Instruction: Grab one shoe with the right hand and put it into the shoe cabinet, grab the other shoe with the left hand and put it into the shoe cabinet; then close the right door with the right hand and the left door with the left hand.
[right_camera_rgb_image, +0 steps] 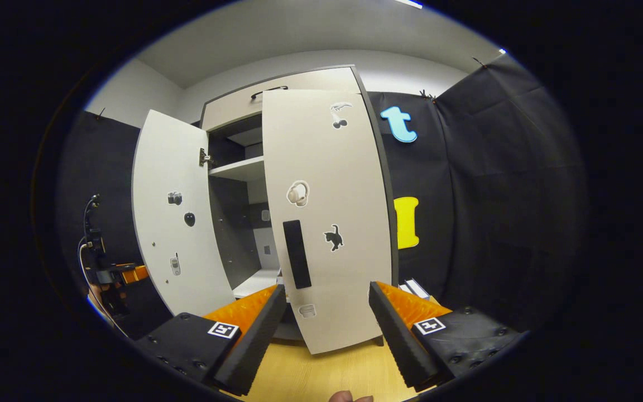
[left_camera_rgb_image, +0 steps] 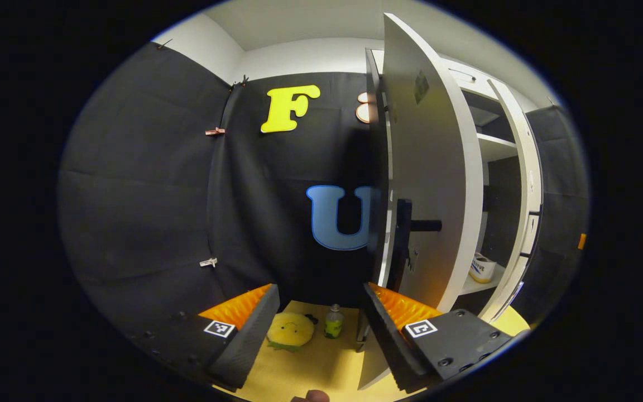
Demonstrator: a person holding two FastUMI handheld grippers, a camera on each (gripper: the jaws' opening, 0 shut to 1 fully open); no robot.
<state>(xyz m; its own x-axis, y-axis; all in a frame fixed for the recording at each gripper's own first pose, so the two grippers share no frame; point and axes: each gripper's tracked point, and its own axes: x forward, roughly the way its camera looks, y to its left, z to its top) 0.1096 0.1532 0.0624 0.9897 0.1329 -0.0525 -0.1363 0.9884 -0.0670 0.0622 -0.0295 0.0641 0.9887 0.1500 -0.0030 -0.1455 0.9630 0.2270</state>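
The shoe cabinet (right_camera_rgb_image: 243, 167) stands tall and pale at centre frame in the right gripper view, a shelf showing inside; its right door (right_camera_rgb_image: 327, 223), dotted with stickers and bearing a dark vertical handle, is nearly shut; its left door (right_camera_rgb_image: 179, 223) stands swung wide at left of centre; in the left gripper view a white shoe (left_camera_rgb_image: 482, 268) rests on a low shelf, lower right.
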